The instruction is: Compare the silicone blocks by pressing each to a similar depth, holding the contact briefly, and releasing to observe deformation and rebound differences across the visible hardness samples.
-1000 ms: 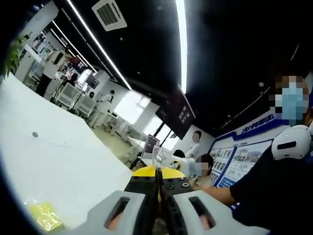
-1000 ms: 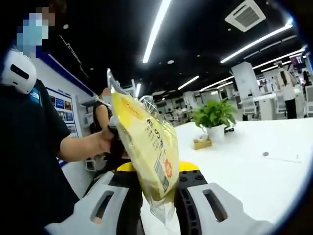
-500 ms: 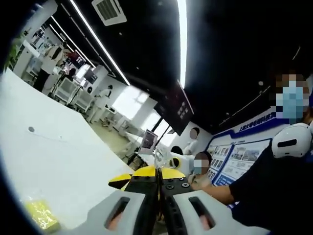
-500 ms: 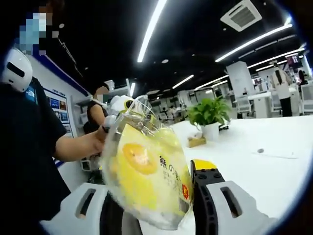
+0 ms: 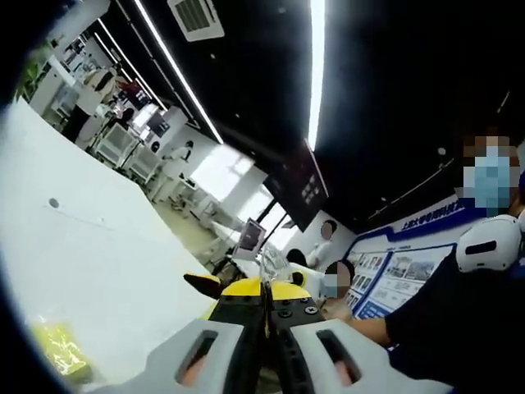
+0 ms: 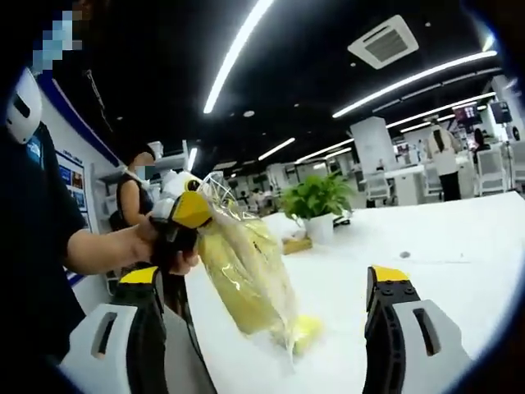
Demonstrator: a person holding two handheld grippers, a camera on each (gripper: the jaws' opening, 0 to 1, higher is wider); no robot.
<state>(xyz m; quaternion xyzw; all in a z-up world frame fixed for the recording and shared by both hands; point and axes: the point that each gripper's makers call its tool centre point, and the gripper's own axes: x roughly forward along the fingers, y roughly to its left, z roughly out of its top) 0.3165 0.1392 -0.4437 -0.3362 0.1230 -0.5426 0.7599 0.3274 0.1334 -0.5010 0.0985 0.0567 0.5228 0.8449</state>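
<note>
Bright strip lights ran across a dark office ceiling, and below them stretched a broad white counter (image 6: 459,246). Right gripper (image 6: 262,328) first: its jaws stood wide apart, nothing between them, a yellow-tipped jaw on either side of the right gripper view. Straight ahead, between those parted jaws, a clear plastic bag (image 6: 246,279) with yellow contents hung down, its long axis running from the pinched top to a lower corner that looked to be touching or just above the counter. And who had the top of it? The left gripper (image 6: 184,215), coming in from the left of that view, clamped on the bag's neck, with the person's hand (image 6: 168,246) wrapped around its handle.

Over in the left gripper view, the left gripper's (image 5: 264,304) jaws were pressed narrow, a sliver of crinkled clear plastic (image 5: 271,261) rising from their tips. Farther out, a small yellow packet (image 5: 59,357) lay on the counter toward its near edge. A potted plant (image 6: 316,205) sat back by the far edge.

No bare silicone blocks could be made out yet; if they were in that bag, pressing had not begun. My read: the bag lay dead ahead of the right gripper, so that one was placed to take its lower end.
</note>
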